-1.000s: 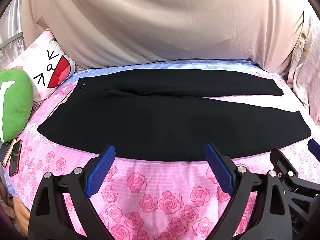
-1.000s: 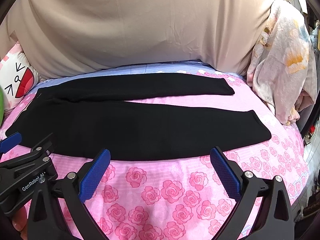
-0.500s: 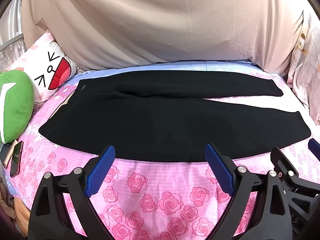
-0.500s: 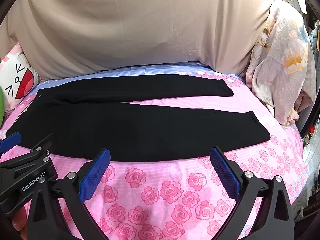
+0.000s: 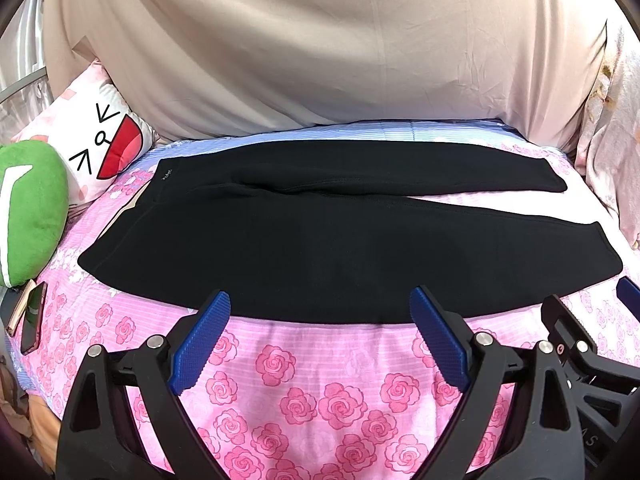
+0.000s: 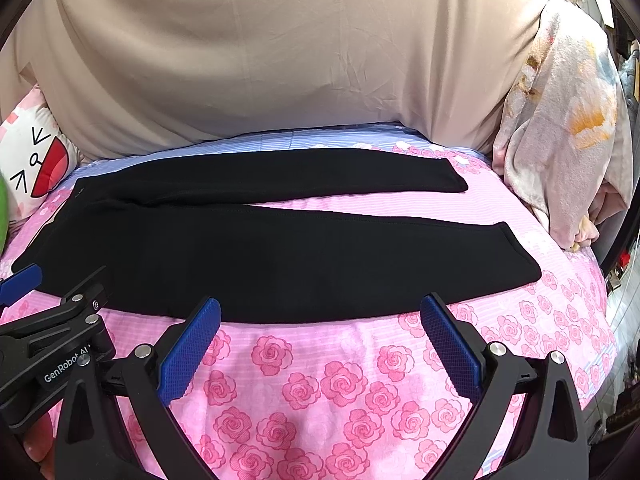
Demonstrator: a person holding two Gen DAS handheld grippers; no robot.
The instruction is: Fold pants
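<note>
The black pants [image 5: 320,240] are spread flat across the rose-print bed [image 5: 320,380], waistband to the left and legs parted, so the near edge can be reached; the left hand-held gripper [image 5: 318,320] and right hand-held gripper [image 6: 320,320] are held wide apart and empty just short of that edge

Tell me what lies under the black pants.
The black pants lie flat on a pink rose-print bedsheet. A tan strip pokes out by the waistband; what it is stays covered.
</note>
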